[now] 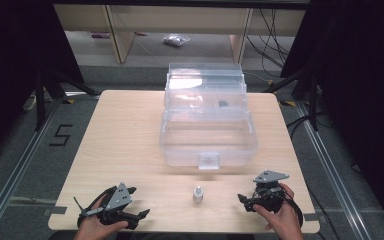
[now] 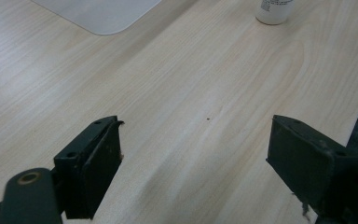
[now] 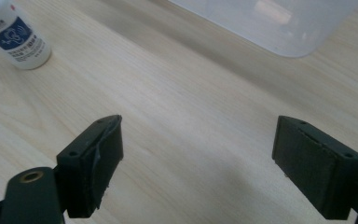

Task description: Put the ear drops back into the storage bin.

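- Bottle (image 1: 198,194): stood upright on desk (image 1: 125,145), between both grippers.
- Left gripper (image 1: 139,215): spread wide, empty.
- Right gripper (image 1: 244,200): spread wide, empty, judged slightly nearer.

Grey floor (image 1: 20,165), taped "5" marker (image 1: 60,135). Pale wooden shelving (image 1: 120,30) behind; black curtains (image 1: 365,75) flank both sides; cables (image 1: 272,37) trailing.

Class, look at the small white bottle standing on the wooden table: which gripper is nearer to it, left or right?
Right, narrowly. The right gripper sits just right of the small white bottle; the left gripper lies farther off on its left. Both are open and apart from it.
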Demonstrator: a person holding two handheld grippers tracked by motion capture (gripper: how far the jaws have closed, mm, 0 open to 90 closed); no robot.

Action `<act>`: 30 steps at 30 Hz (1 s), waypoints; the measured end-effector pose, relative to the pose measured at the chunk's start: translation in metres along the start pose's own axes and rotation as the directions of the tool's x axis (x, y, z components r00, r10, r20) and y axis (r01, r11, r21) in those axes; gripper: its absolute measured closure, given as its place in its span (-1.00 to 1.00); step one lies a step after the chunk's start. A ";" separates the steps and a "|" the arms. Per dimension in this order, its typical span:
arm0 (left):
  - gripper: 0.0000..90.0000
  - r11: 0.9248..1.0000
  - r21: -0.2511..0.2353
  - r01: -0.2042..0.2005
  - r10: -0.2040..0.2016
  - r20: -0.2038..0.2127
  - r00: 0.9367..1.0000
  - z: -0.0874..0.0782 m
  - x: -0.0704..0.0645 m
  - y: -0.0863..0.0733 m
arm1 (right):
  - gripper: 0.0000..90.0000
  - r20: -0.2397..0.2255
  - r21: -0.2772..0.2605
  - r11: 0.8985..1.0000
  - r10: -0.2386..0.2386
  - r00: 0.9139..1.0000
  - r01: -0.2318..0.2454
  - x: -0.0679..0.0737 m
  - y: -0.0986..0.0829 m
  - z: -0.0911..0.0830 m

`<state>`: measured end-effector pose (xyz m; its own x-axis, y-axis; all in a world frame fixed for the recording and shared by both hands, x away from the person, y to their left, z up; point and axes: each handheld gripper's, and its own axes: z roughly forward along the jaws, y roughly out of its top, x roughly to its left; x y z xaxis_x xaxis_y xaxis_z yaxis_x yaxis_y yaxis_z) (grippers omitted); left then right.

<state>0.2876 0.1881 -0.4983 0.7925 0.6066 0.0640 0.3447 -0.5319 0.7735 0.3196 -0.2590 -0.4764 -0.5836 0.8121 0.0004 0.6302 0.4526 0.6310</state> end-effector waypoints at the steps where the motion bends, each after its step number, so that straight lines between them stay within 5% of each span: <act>1: -0.62 1.000 0.002 0.001 -0.001 0.001 1.000 0.000 0.000 0.000 | -0.62 -0.006 0.001 1.000 0.001 1.000 -0.001 0.002 0.001 -0.001; 4: -0.62 1.000 0.017 -0.013 0.013 -0.008 1.000 -0.001 0.001 0.000 | -0.65 -0.028 0.018 1.000 -0.003 1.000 0.003 0.007 0.006 -0.003; 6: -0.62 1.000 -0.005 0.013 -0.013 -0.001 1.000 0.001 -0.001 0.000 | -0.63 -0.045 0.012 1.000 -0.008 0.999 0.008 0.013 0.009 -0.001; 7: -0.62 1.000 0.016 -0.011 0.011 -0.008 1.000 0.000 0.001 0.000 | -0.63 -0.050 0.029 0.999 -0.032 0.998 0.034 0.014 0.011 -0.002; 10: -0.62 1.000 -0.005 0.014 -0.014 -0.002 1.000 0.001 -0.001 0.000 | -0.63 -0.065 0.048 0.998 -0.030 0.997 0.034 0.021 0.017 -0.005; 11: -0.62 1.000 -0.003 0.012 -0.012 -0.003 1.000 0.000 0.000 0.000 | -0.63 -0.066 0.042 0.997 -0.068 0.996 0.071 0.022 0.019 -0.004; 15: -0.62 1.000 0.014 -0.004 0.004 -0.005 1.000 0.000 0.001 0.000 | -0.63 -0.094 0.060 0.994 -0.088 0.992 0.094 0.028 0.025 -0.006; 21: -0.62 1.000 0.013 -0.006 0.006 -0.012 1.000 0.000 0.001 0.000 | -0.60 -0.118 0.081 0.985 -0.146 0.982 0.156 0.040 0.040 -0.007; 27: -0.62 1.000 0.013 0.000 0.000 -0.011 1.000 -0.001 0.001 0.000 | -0.56 -0.170 0.088 0.969 -0.215 0.962 0.233 0.055 0.054 -0.002; 29: -0.62 1.000 -0.001 0.015 -0.015 -0.004 1.000 0.000 0.000 0.000 | -0.55 -0.164 0.105 0.971 -0.198 0.966 0.216 0.061 0.057 -0.002; 30: -0.62 1.000 0.008 0.004 -0.004 -0.004 1.000 -0.001 0.001 0.000 | -0.53 -0.180 0.093 0.965 -0.225 0.957 0.245 0.063 0.060 -0.001</act>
<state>0.2881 0.1891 -0.4980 0.7888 0.6113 0.0635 0.3521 -0.5342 0.7686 0.3204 -0.1813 -0.4381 -0.7930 0.6092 -0.0021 0.5130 0.6696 0.5370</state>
